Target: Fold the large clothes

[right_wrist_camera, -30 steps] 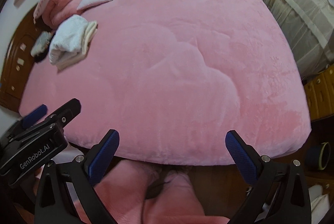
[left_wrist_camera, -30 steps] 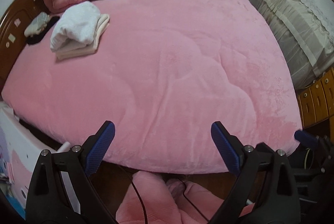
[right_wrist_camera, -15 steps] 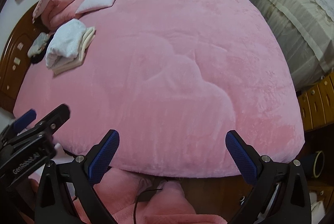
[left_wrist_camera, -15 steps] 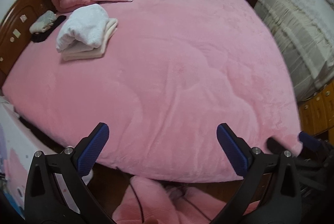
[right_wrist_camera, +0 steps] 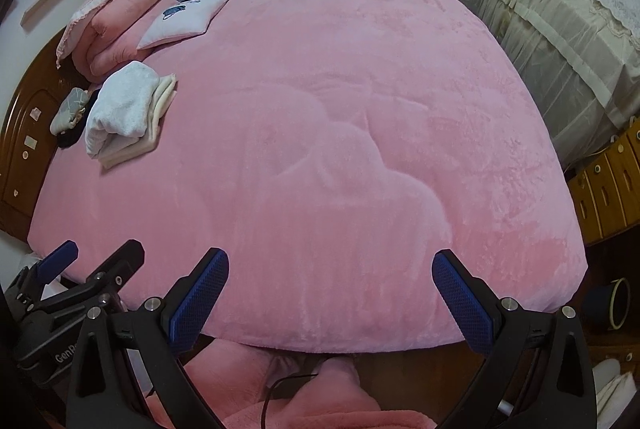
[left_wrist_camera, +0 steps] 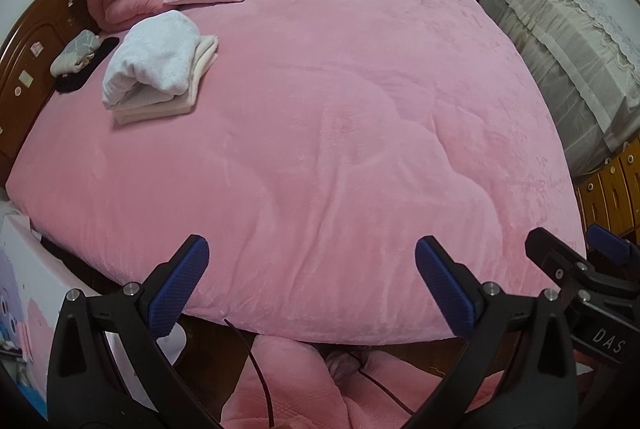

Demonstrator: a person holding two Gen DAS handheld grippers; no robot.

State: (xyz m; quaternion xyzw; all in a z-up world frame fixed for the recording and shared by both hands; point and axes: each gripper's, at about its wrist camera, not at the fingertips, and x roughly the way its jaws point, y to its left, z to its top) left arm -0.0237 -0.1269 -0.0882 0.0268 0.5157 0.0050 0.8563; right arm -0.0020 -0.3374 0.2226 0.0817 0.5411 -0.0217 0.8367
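Left gripper (left_wrist_camera: 308, 285) and right gripper (right_wrist_camera: 330, 293), both spread wide and empty, hover over the bed's (left_wrist_camera: 340, 133) near edge. Folded white garment (left_wrist_camera: 154, 59) lies far-left on the bed; risk: reaching there may drag the trailing cable (left_wrist_camera: 260, 369).

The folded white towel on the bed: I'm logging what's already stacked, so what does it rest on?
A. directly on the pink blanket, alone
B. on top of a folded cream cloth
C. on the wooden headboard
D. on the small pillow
B: the folded white towel lies on a flatter folded cream cloth, whose edges stick out beneath it, on the pink blanket.
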